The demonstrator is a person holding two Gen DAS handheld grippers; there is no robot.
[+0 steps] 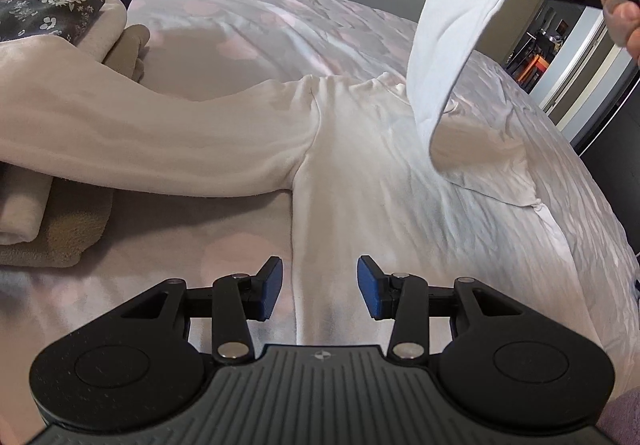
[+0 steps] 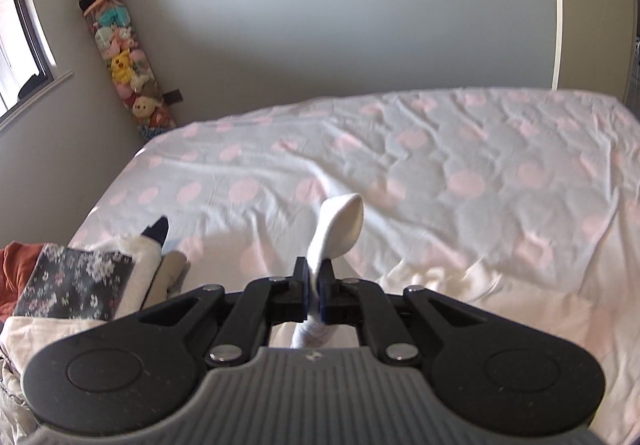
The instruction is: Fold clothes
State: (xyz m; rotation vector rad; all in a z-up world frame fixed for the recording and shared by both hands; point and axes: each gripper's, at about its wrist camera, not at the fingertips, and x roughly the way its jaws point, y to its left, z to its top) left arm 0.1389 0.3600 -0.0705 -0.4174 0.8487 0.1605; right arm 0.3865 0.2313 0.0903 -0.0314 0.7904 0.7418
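A bed [image 1: 248, 17] with a pink-dotted sheet carries a white shirt [image 1: 380, 173] spread flat ahead of the left claw [image 1: 320, 287], whose fingers stand apart over the shirt's edge, holding nothing. A folded pile [image 1: 48, 45] lies to that claw's left. The right claw [image 2: 316, 285] is clamped on the shirt's sleeve [image 1: 448, 45], lifted above the shirt.
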